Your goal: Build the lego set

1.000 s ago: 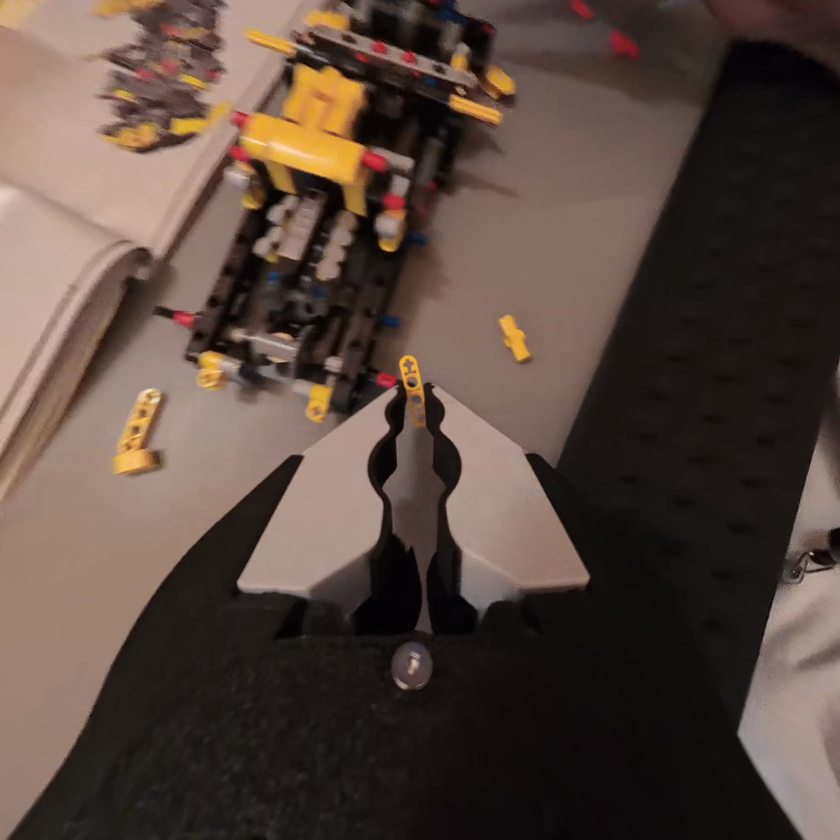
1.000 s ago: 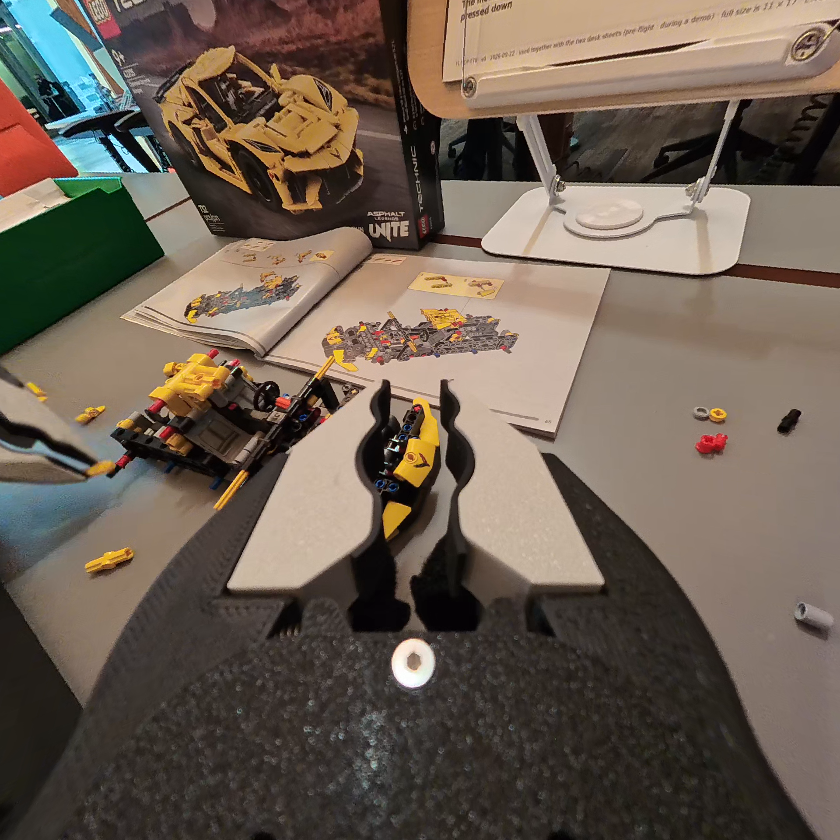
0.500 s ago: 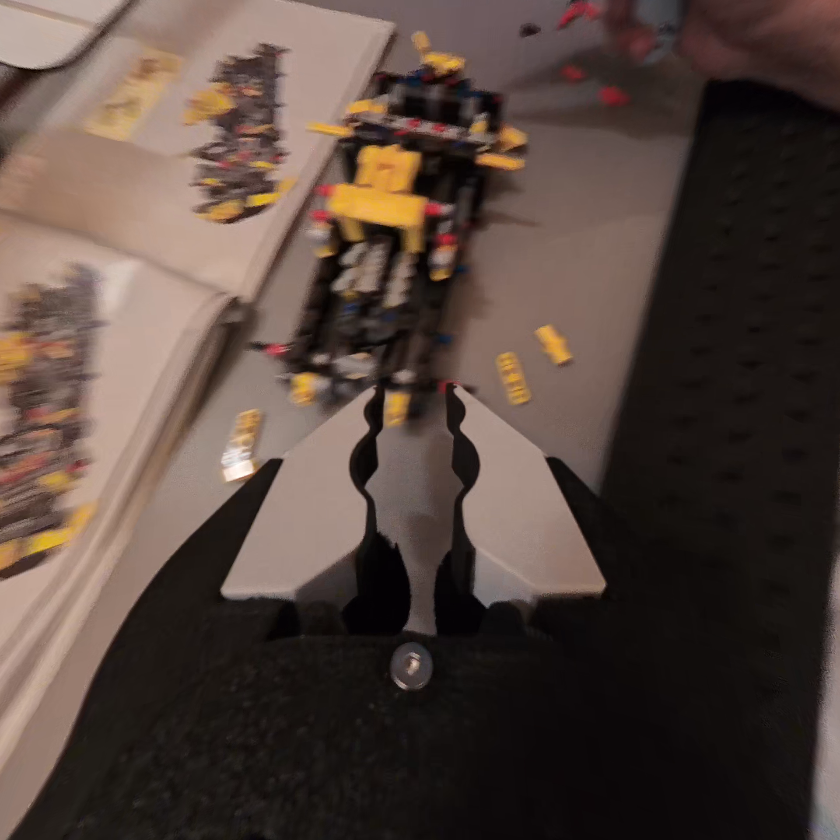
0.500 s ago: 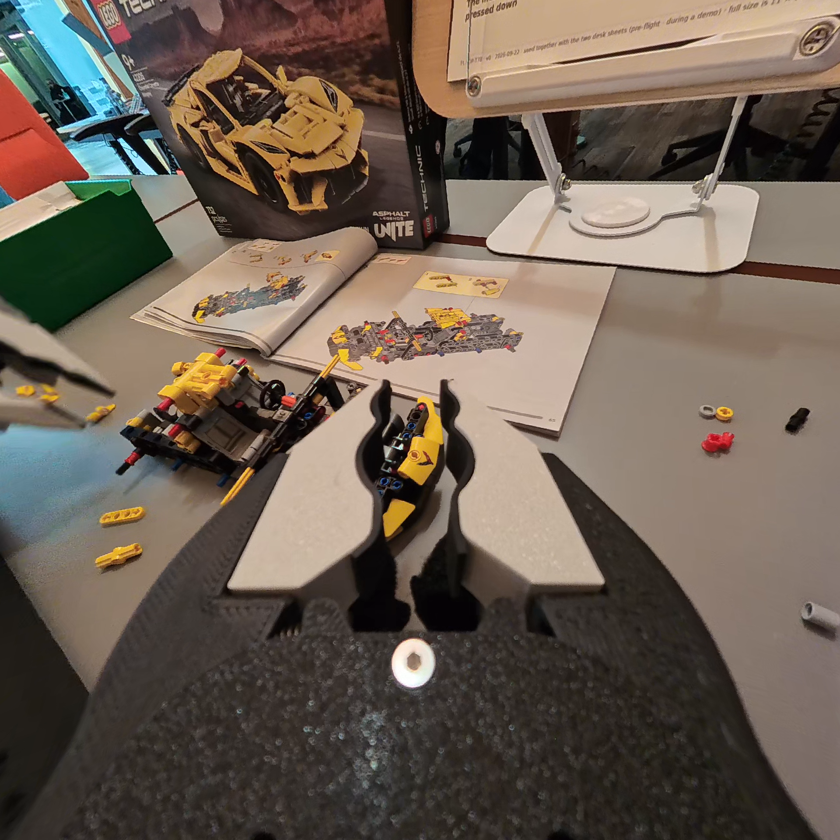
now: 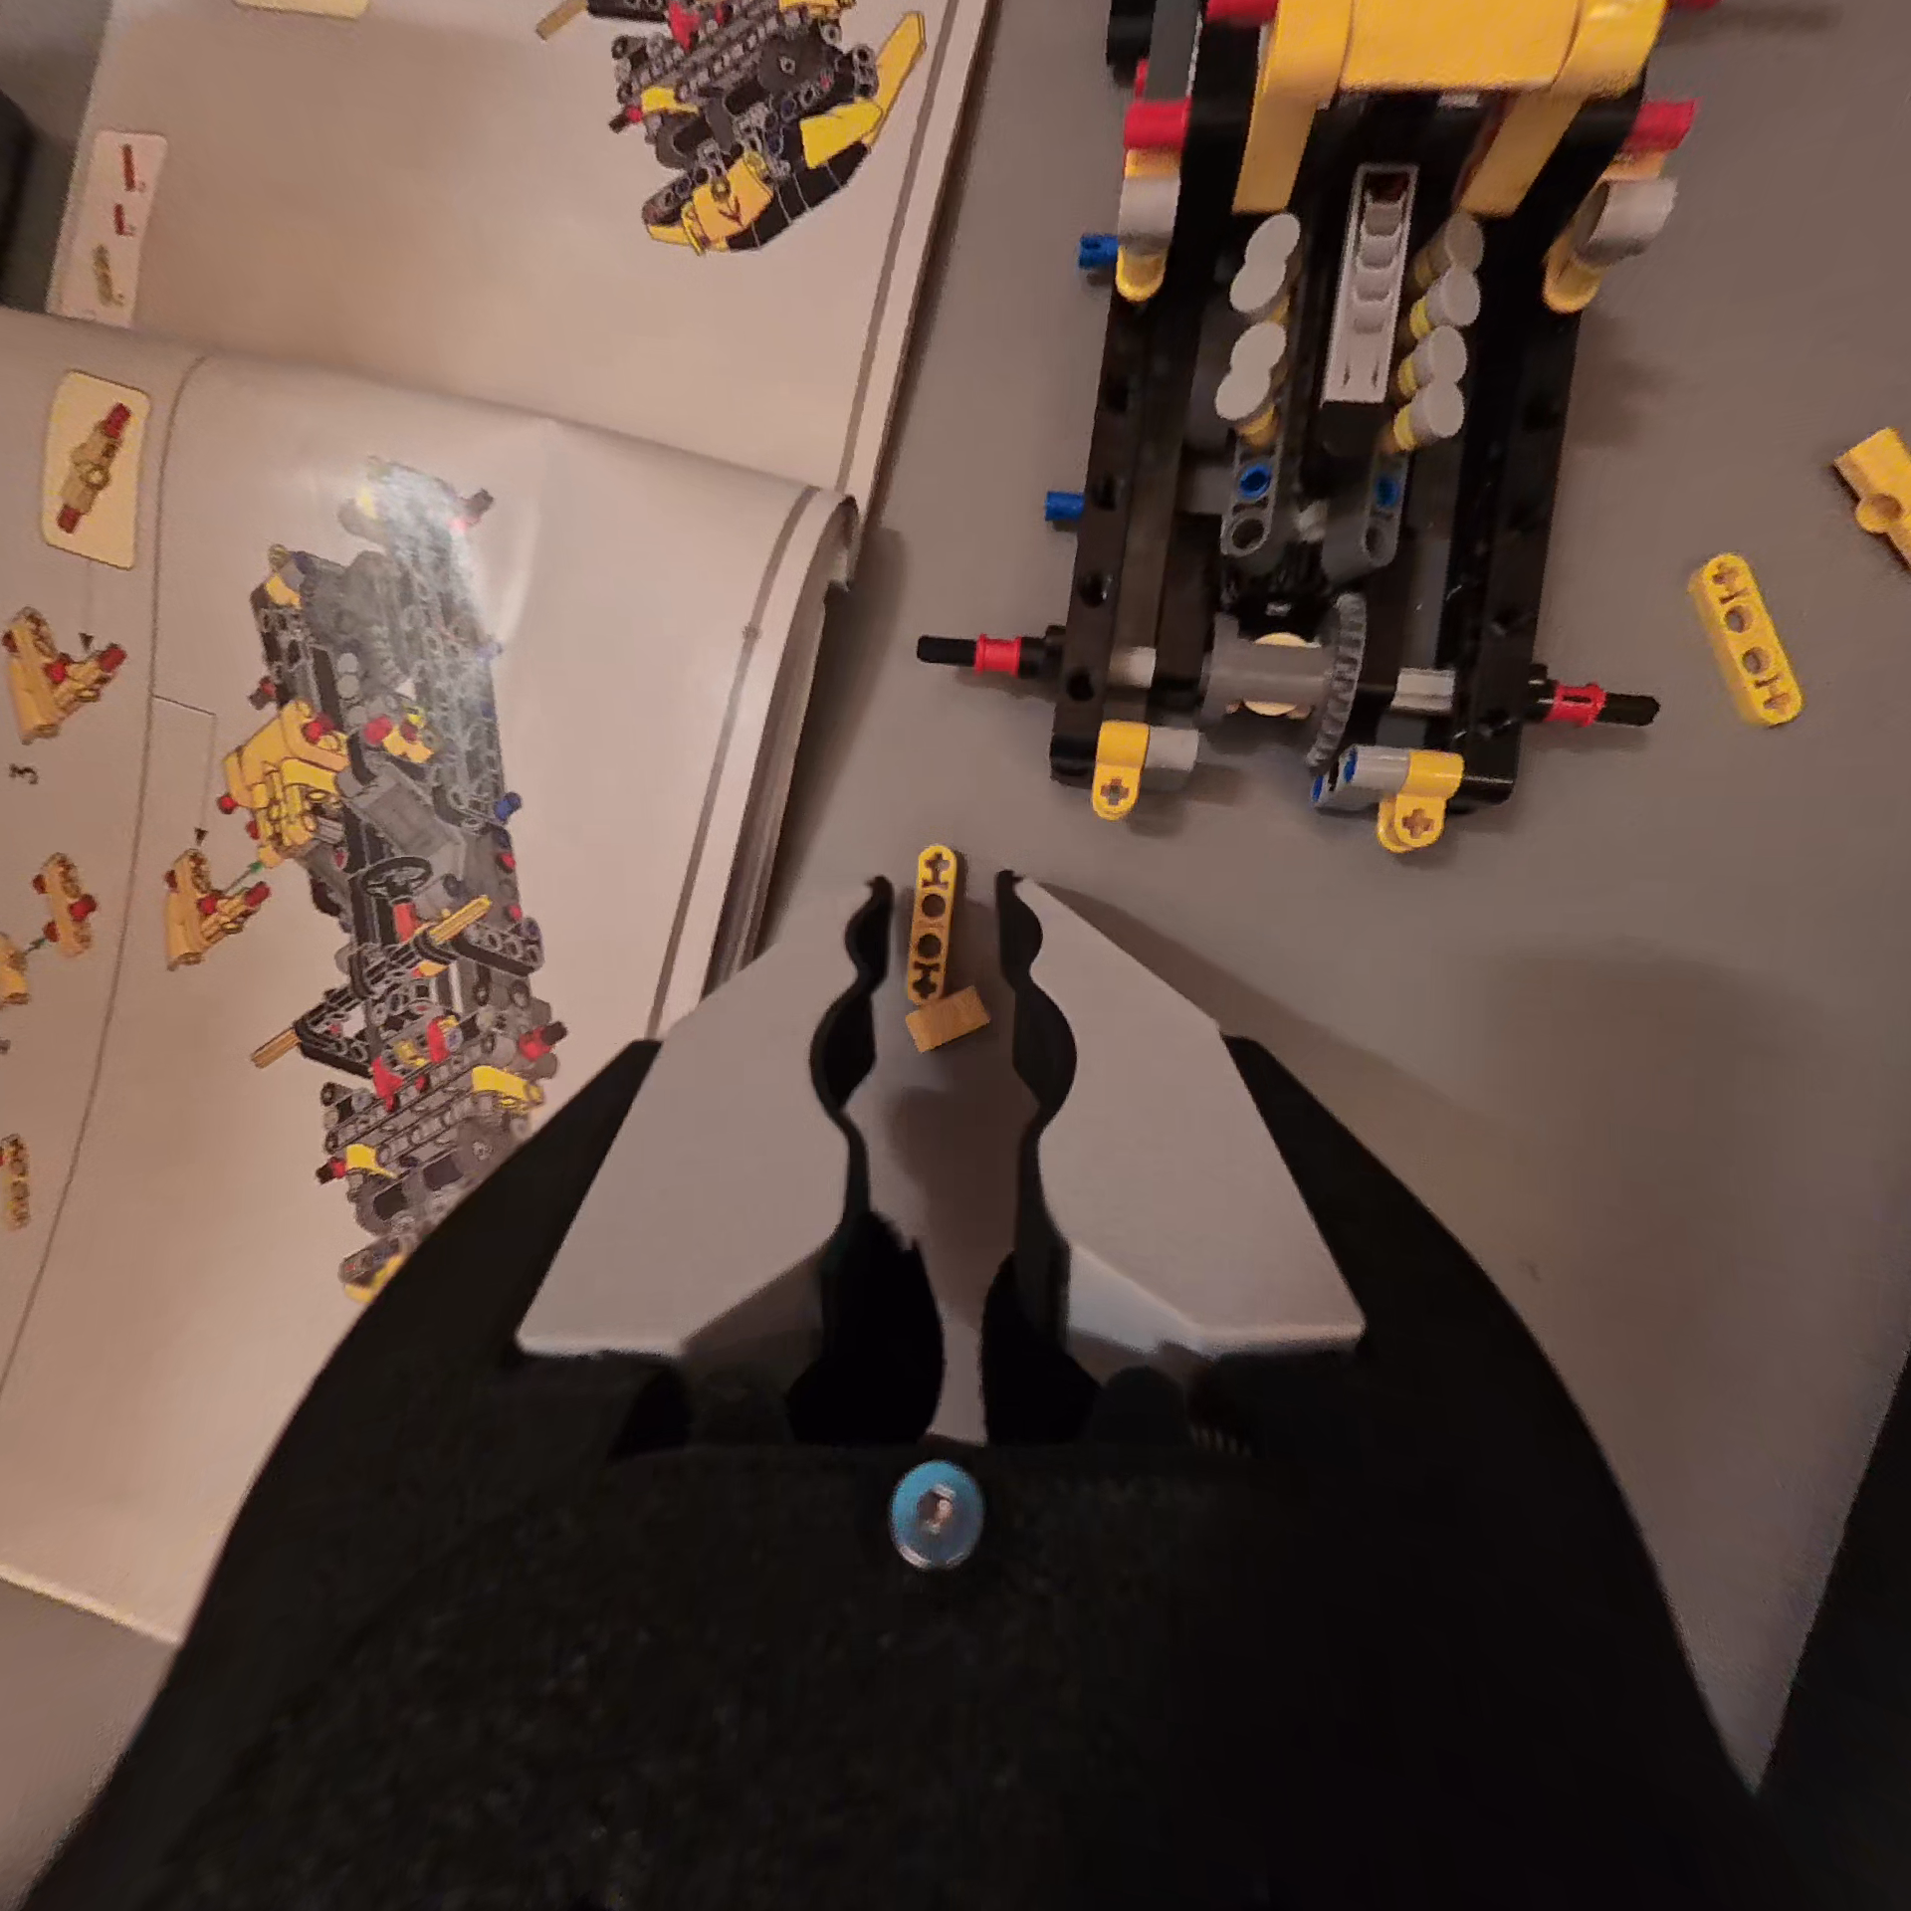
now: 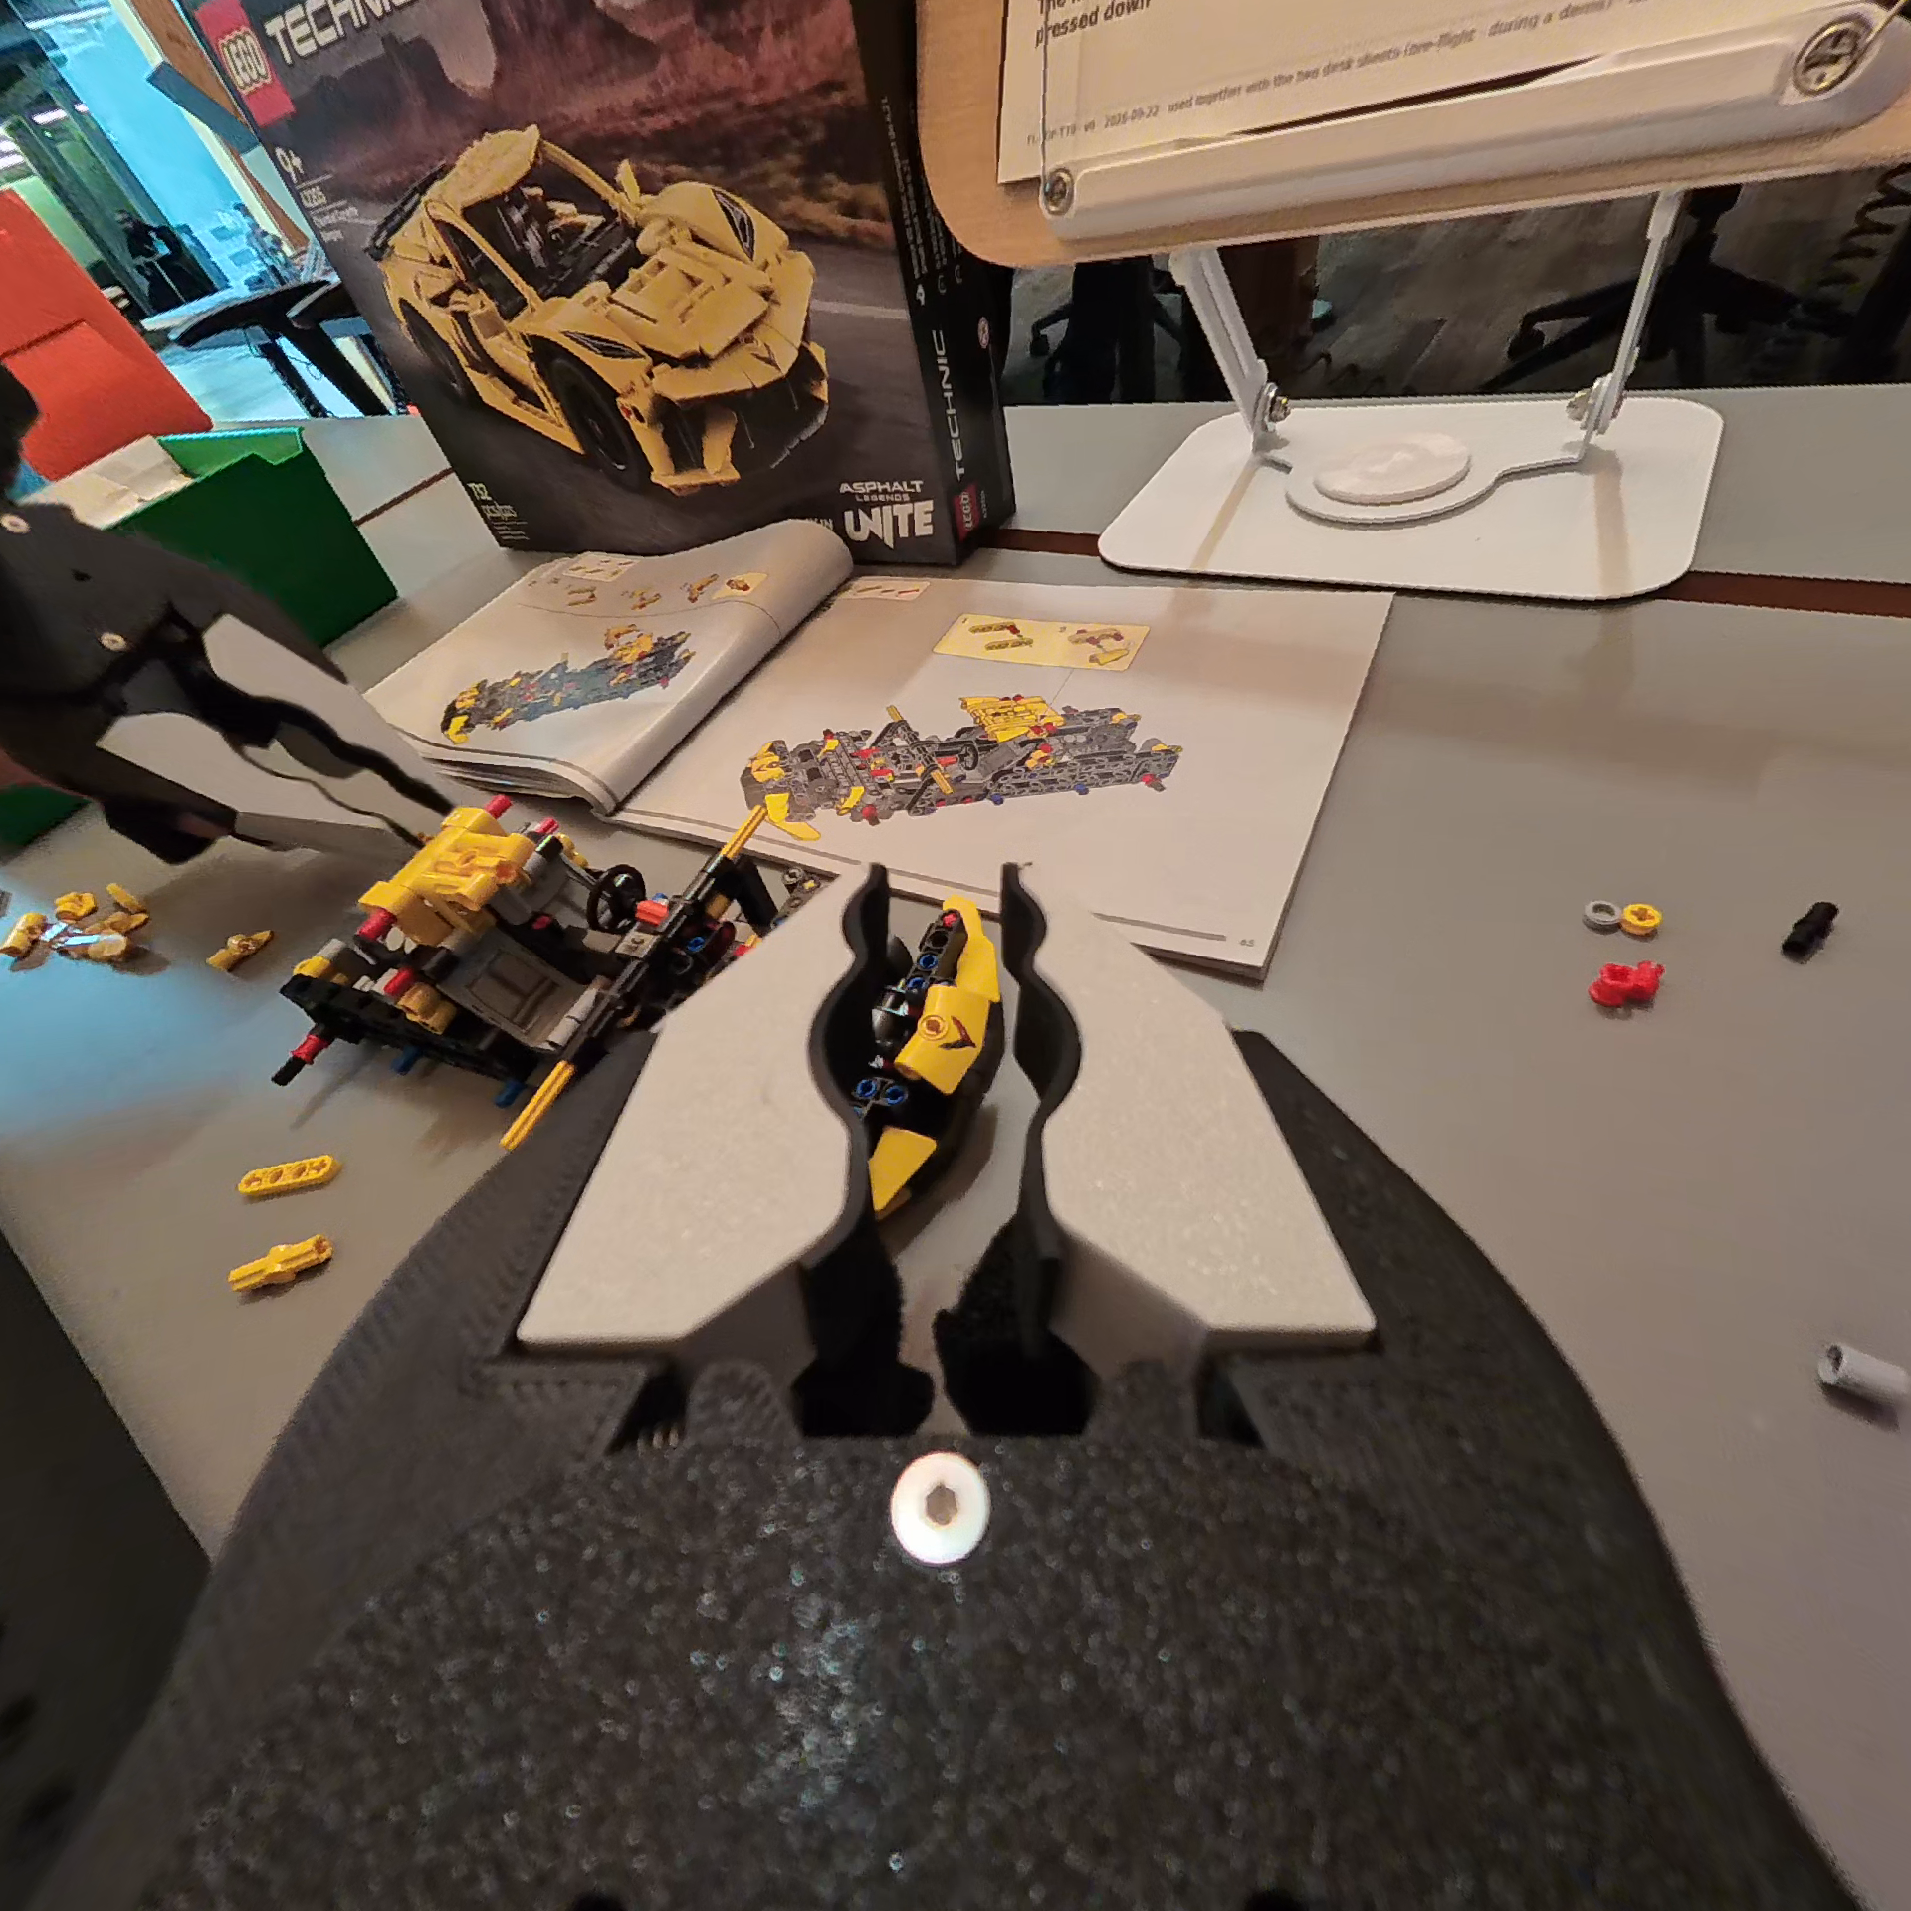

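The black and yellow car chassis point(image 5: 1313, 465) lies on the grey table; it also shows in the right wrist view point(image 6: 486, 931). My left gripper point(image 5: 941, 884) is open, with its fingers on either side of a small yellow beam point(image 5: 931, 920) that has a tan piece point(image 5: 946, 1019) at its near end and lies on the table by the chassis's rear. In the right wrist view the left gripper point(image 6: 414, 817) sits at the chassis's rear. My right gripper point(image 6: 943, 879) is closed around the model's yellow and black front section point(image 6: 936, 1024), low over the table.
The open manual point(image 5: 414, 672) lies left of the chassis, below the set's box point(image 6: 620, 310). Loose yellow pieces lie by the chassis: a beam point(image 5: 1746, 651) and a connector point(image 5: 1877, 496). Small red point(image 6: 1624, 982), black point(image 6: 1810, 928) and grey point(image 6: 1861, 1375) parts lie to the right. A white stand point(image 6: 1417, 507) is behind. My right fingertips sit around 30 centimetres from my left ones. The right gripper is farther from the connector point(image 5: 1877, 496), some 20 centimetres, than the left, some 15 centimetres. Seen from the right wrist view point(image 6: 295, 1240) as well.
My left gripper let go of the yellow beam it held, which now lies right of the chassis, and moved left and lower, open, over another yellow beam. The right gripper has barely moved.
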Motion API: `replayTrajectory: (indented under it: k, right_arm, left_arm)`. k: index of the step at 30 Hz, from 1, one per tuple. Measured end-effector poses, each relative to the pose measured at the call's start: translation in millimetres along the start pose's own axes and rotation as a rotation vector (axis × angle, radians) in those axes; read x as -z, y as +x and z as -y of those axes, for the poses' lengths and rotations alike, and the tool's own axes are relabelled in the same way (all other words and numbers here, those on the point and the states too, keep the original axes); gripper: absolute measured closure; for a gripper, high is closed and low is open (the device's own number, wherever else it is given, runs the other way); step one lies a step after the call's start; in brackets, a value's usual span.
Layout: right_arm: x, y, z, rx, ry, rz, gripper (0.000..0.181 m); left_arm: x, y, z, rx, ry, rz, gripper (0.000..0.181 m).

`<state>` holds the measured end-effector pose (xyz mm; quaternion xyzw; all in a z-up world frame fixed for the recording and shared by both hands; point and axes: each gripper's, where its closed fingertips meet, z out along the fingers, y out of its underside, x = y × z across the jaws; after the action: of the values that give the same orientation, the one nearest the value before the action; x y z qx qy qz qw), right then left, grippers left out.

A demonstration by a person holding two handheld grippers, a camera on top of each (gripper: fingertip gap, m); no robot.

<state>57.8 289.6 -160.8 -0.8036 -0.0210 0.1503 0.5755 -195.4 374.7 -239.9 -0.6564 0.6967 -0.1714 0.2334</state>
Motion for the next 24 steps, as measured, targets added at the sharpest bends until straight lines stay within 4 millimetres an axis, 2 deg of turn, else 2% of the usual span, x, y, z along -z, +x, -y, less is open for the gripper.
replayTrajectory:
  k: [2, 5, 8, 11, 13, 15, 18, 21, 24]
  right_arm:
    - [-1.5, -1.8, -0.2, -0.004, -0.004, 0.01, 0.161]
    - [-0.8, -5.8, 2.7, 0.003, -0.003, 0.017, 0.166]
    - [-2.0, -5.5, 0.5, 0.011, -0.013, 0.012, 0.166]
    - [-1.2, -4.2, 0.7, 0.004, -0.007, 0.009, 0.166]
    - [-1.2, -2.8, 0.8, -0.006, -0.005, 0.01, 0.166]
    - [-2.0, -2.6, 1.4, -0.016, -0.004, 0.016, 0.165]
    - [-3.7, -4.2, 1.3, -0.019, -0.006, 0.025, 0.165]
    - [-6.0, -7.6, -1.5, -0.016, -0.019, 0.037, 0.165]
    - [-8.2, -10.6, -3.3, -0.006, -0.029, 0.044, 0.165]
  left_arm:
    - [-3.3, -1.0, 0.2, 0.016, 0.002, 0.017, 0.174]
    - [-1.1, -3.2, 1.9, 0.011, -0.003, 0.052, 0.174]
    - [18.4, 2.7, 20.9, 0.048, 0.094, 0.072, 0.174]
    - [48.4, 20.9, 47.3, 0.127, 0.24, 0.092, 0.174]
    - [55.5, 52.0, 56.4, 0.17, 0.29, 0.026, 0.174]
    - [47.1, 81.8, 52.5, 0.187, 0.265, -0.004, 0.174]
    - [22.8, 117.1, 30.8, 0.188, 0.148, 0.0, 0.174]
    - [9.7, 131.2, 23.7, 0.212, 0.114, 0.032, 0.174]
    - [1.1, 136.7, 23.1, 0.217, 0.092, 0.051, 0.174]
